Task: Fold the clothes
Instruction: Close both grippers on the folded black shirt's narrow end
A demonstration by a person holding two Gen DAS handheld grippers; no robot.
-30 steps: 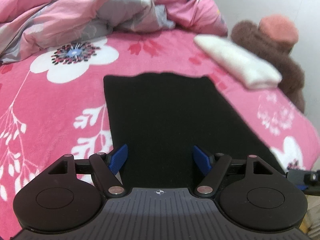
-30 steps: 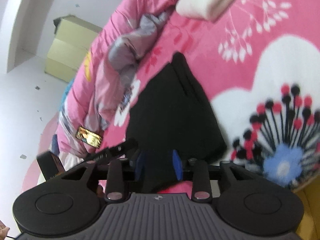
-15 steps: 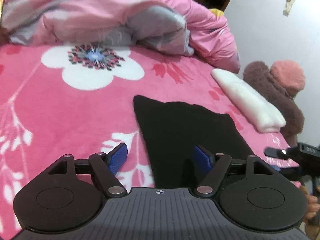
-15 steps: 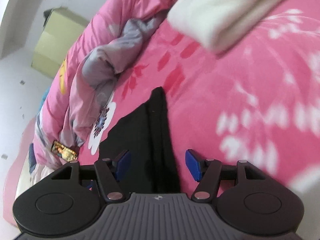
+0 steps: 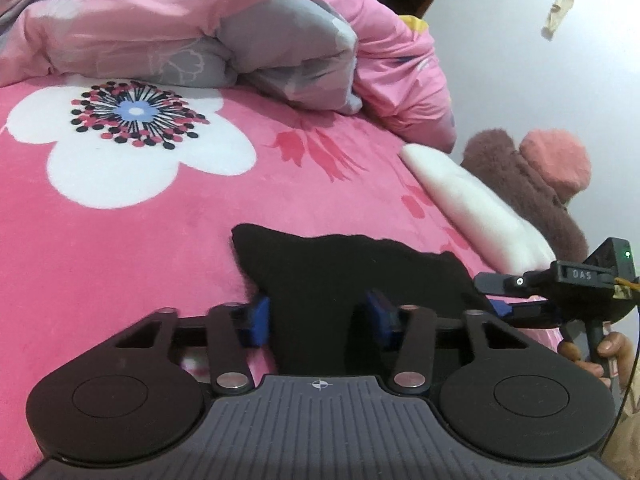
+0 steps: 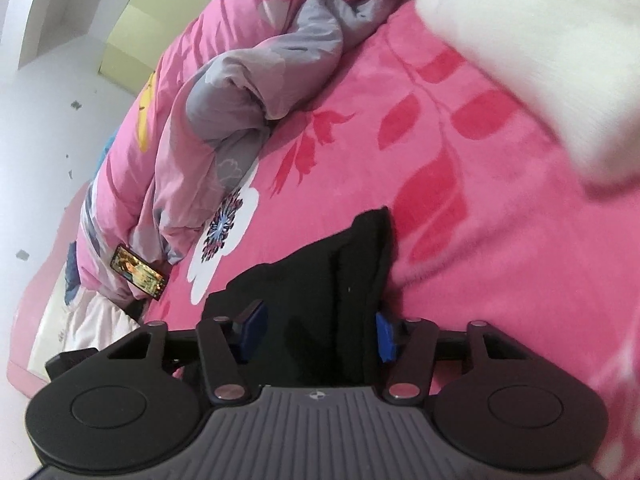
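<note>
A black garment [image 5: 340,272] lies on the pink flowered bedspread [image 5: 120,240], its far edge slightly rumpled. My left gripper [image 5: 320,320] is low at the garment's near edge. Its jaws are closing with black cloth between the blue pads, which do not visibly press on it. In the left wrist view my right gripper [image 5: 496,294] comes in from the right at the garment's other corner, held by a hand [image 5: 608,352]. In the right wrist view my right gripper [image 6: 318,334] straddles a folded edge of the black garment [image 6: 340,280], its jaws closing around the cloth.
A crumpled pink and grey quilt [image 5: 200,32] is heaped along the far side of the bed. A folded white cloth [image 5: 472,204] and a brown plush toy [image 5: 532,184] lie at the right. A lit phone [image 6: 138,272] rests by the quilt, and a yellow cabinet [image 6: 160,28] stands beyond.
Both grippers have moved in low to the black garment's near edge, which now reaches between their pads. The left jaws have narrowed. The right jaws widened, then narrowed a little.
</note>
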